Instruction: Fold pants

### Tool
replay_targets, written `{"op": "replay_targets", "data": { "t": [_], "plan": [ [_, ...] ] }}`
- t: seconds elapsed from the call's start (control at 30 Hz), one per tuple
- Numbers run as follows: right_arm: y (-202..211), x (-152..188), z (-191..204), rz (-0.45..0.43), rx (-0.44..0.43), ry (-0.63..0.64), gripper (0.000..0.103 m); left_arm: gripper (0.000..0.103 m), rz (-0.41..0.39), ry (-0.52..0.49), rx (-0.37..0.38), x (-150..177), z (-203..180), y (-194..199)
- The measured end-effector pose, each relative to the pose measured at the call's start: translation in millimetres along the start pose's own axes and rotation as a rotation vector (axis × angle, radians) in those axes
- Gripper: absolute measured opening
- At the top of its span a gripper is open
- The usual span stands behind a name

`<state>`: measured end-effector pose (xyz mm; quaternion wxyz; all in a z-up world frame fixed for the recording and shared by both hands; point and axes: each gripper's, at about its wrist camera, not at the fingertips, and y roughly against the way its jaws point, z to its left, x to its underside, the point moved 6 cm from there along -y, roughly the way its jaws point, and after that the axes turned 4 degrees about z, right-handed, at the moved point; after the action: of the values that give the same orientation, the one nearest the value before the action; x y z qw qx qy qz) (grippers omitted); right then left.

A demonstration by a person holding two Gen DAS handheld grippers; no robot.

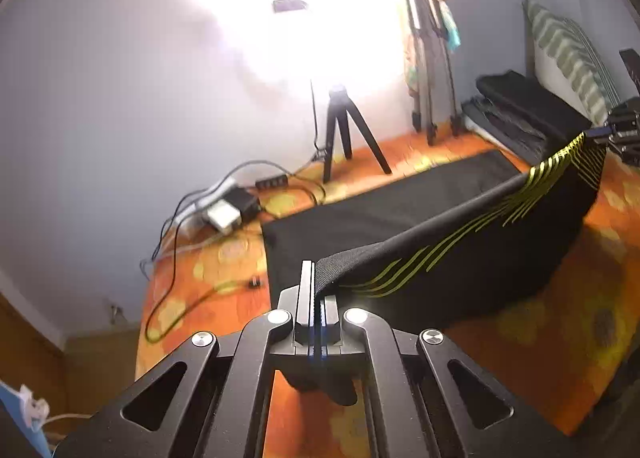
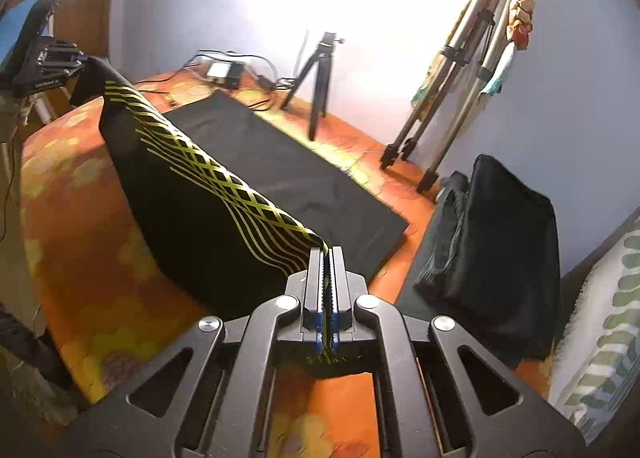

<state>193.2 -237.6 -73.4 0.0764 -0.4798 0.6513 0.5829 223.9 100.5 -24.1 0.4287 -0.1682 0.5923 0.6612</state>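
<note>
Pants [image 1: 460, 242] hang mid-fold, one edge clamped by left gripper [image 1: 316, 290] and right gripper [image 2: 329, 258]; laying down remains.

The black pants with yellow wavy stripes [image 2: 208, 194] hang as a raised span over the orange patterned bedcover [image 2: 80, 218], barring passage straight across. Beyond the pants, a small black tripod [image 2: 318, 74] and tangled cables [image 1: 180, 226] stand in the way. To their right, a stack of folded dark clothes [image 2: 500, 250] blocks. In front of the pants, the bedcover lies bare.

Two tripods [image 2: 316, 78], one pants [image 2: 208, 210].
</note>
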Motion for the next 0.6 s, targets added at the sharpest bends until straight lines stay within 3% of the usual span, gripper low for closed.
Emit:
{"op": "replay_targets", "data": {
  "t": [0.23, 0.6],
  "plan": [
    [-51.4, -35.2, -37.2, 0.042, 0.028, -0.036, 0.003, 0.001, 0.009, -0.003, 0.002, -30.3, 13.0, -61.1],
    [-180.0, -71.9, -67.1, 0.196, 0.099, -0.02, 0.003, 0.001, 0.124, -0.024, -0.02, -42.3, 28.8, -174.5]
  ]
}}
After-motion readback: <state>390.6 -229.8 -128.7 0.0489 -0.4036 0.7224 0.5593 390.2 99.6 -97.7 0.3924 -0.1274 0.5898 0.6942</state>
